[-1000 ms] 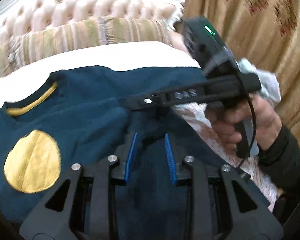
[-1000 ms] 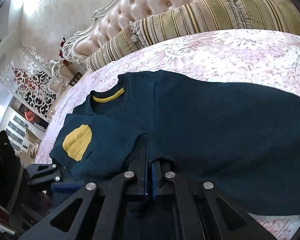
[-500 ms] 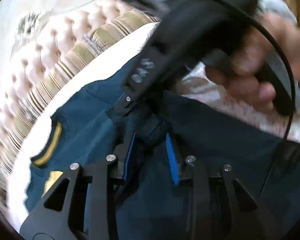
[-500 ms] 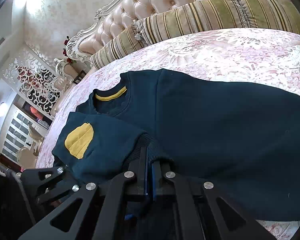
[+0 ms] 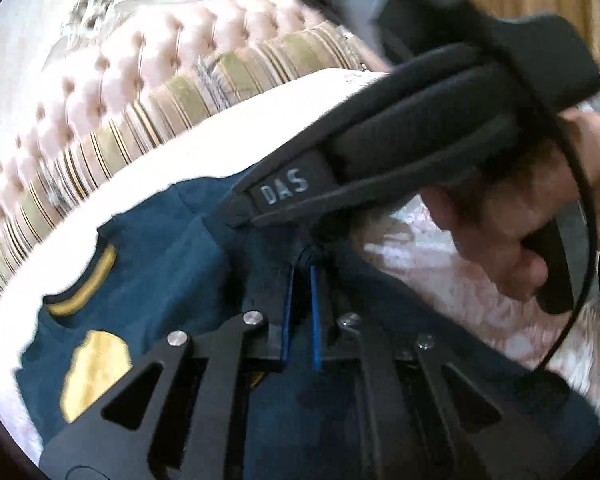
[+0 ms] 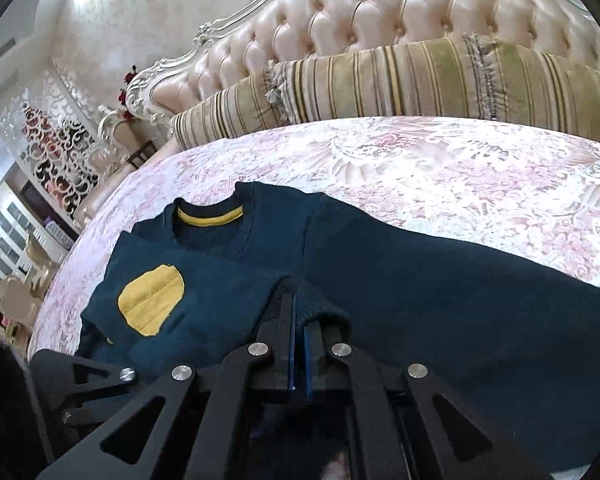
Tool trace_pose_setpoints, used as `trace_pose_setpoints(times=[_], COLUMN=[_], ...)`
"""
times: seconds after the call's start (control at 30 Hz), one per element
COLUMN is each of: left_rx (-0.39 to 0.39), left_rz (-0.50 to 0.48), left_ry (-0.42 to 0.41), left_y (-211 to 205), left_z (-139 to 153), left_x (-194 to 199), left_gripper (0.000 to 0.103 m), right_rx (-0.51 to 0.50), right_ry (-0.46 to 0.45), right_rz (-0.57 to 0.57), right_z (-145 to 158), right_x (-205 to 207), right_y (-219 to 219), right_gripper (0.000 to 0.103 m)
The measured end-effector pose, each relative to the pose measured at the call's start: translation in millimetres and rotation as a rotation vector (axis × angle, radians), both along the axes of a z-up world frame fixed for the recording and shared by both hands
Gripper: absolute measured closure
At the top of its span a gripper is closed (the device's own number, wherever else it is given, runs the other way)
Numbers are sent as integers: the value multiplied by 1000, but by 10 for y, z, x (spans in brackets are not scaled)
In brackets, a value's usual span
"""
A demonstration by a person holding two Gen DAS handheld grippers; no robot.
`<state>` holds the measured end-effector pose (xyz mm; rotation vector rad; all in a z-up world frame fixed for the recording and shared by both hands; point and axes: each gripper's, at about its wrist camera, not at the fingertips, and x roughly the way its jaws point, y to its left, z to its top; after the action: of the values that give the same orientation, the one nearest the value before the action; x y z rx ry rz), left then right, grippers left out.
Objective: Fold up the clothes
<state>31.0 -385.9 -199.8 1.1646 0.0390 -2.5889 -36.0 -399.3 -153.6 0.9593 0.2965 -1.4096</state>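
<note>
While the dark teal sweater point(image 6: 420, 280) lies spread on the lace bedspread point(image 6: 440, 168), both grippers pinch it — the left gripper point(image 5: 302, 264), jaws just closed, grips a fold; the right gripper point(image 6: 298, 308) clamps the ribbed cuff point(image 6: 320, 308).

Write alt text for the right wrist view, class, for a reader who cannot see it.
The right hand-held gripper is shut on the ribbed cuff of a dark teal sweater with a yellow elbow patch, its sleeve folded across the body. The sweater lies on a pink floral bedspread before a striped bolster and tufted pink headboard.
</note>
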Motion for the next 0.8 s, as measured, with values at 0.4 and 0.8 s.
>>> trace_pose_setpoints(times=[0.4, 0.8], left_rx=[90, 222], left_rz=[71, 529], left_ry=[30, 227], left_y=[-108, -860], left_z=[-10, 217], left_x=[-34, 2405], left_gripper=[91, 42], right_rx=[15, 3], right_ry=[20, -1], right_rz=[26, 9], right_z=[-171, -222], right_x=[-15, -24], right_y=[-135, -142], right_gripper=[100, 100])
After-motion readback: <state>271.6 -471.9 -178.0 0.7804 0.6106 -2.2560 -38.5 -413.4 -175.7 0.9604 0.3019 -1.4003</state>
